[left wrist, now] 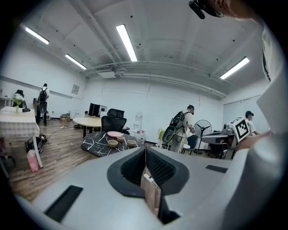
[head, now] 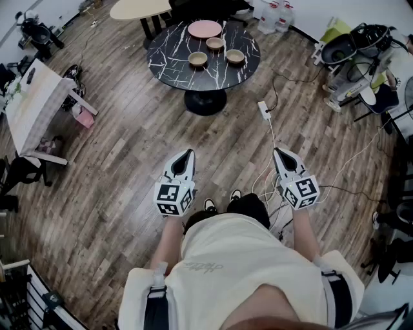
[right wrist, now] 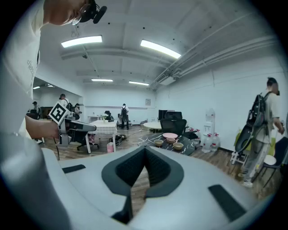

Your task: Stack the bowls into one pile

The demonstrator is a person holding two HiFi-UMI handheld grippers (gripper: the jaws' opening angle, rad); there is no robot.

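Observation:
Three tan bowls stand apart on a round black marble table (head: 168, 61): one at the left (head: 198, 59), one at the back (head: 215, 44), one at the right (head: 235, 57). A pink plate (head: 204, 28) lies behind them. Both grippers are held out over the wooden floor, well short of the table. My left gripper (head: 187, 153) and my right gripper (head: 279, 152) both have their jaws shut with nothing between them. The left gripper view shows the bowls (left wrist: 113, 143) small and distant beyond its closed tips (left wrist: 145, 149). In the right gripper view the bowls (right wrist: 178, 145) sit far past the closed tips (right wrist: 145, 148).
A white power strip (head: 264, 109) with cables lies on the floor between me and the table. A cloth-covered table (head: 32, 103) stands at the left, a cart with gear (head: 355, 51) at the right. An oval table (head: 139, 9) and a black chair sit behind. A person with a backpack (left wrist: 186, 121) stands beyond.

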